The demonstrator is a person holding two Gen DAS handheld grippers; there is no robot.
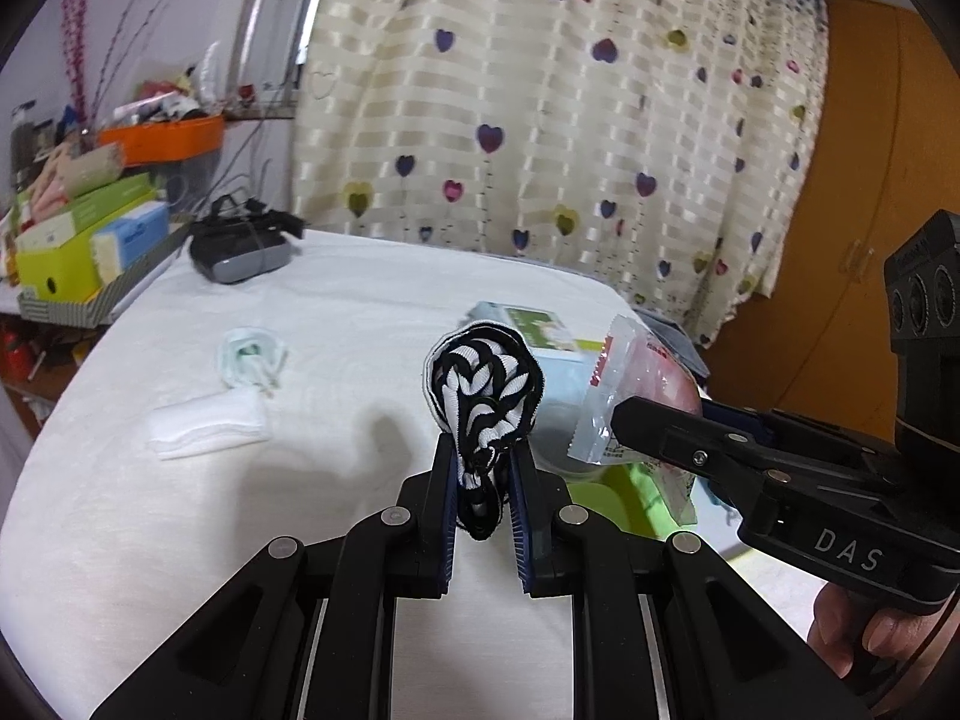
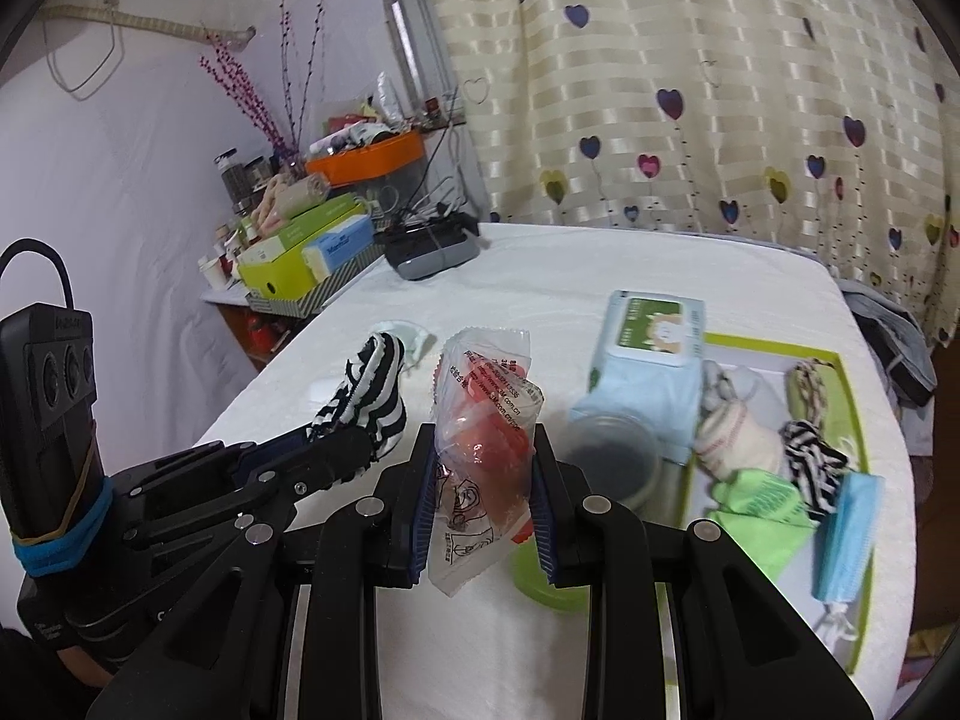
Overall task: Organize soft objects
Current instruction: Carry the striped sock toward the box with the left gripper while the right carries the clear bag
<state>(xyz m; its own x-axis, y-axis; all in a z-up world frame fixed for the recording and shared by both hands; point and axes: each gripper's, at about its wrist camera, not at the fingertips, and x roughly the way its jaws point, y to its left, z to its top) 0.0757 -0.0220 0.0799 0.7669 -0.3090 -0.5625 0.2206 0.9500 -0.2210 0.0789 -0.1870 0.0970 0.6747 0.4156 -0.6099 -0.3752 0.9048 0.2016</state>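
Observation:
My left gripper (image 1: 483, 462) is shut on a black-and-white striped sock (image 1: 483, 390), which bulges up above the fingertips over the white bed cover. The right wrist view shows the same left gripper (image 2: 336, 444) and striped sock (image 2: 372, 390) at the left. My right gripper (image 2: 483, 462) is shut on a clear plastic packet (image 2: 486, 420) with something red inside. In the left wrist view the right gripper (image 1: 630, 420) and the plastic packet (image 1: 624, 384) are close on the right. On the bed lie a folded white cloth (image 1: 210, 429) and a pale green mask (image 1: 252, 357).
A green-rimmed tray (image 2: 852, 372) at the right holds socks, a green cloth (image 2: 762, 498) and a blue mask (image 2: 846, 534). A wipes pack (image 2: 651, 330) and a round grey lid (image 2: 612, 456) are at its left end. A black headset (image 1: 240, 252) lies at the far left corner, with cluttered boxes (image 1: 78, 240) beyond.

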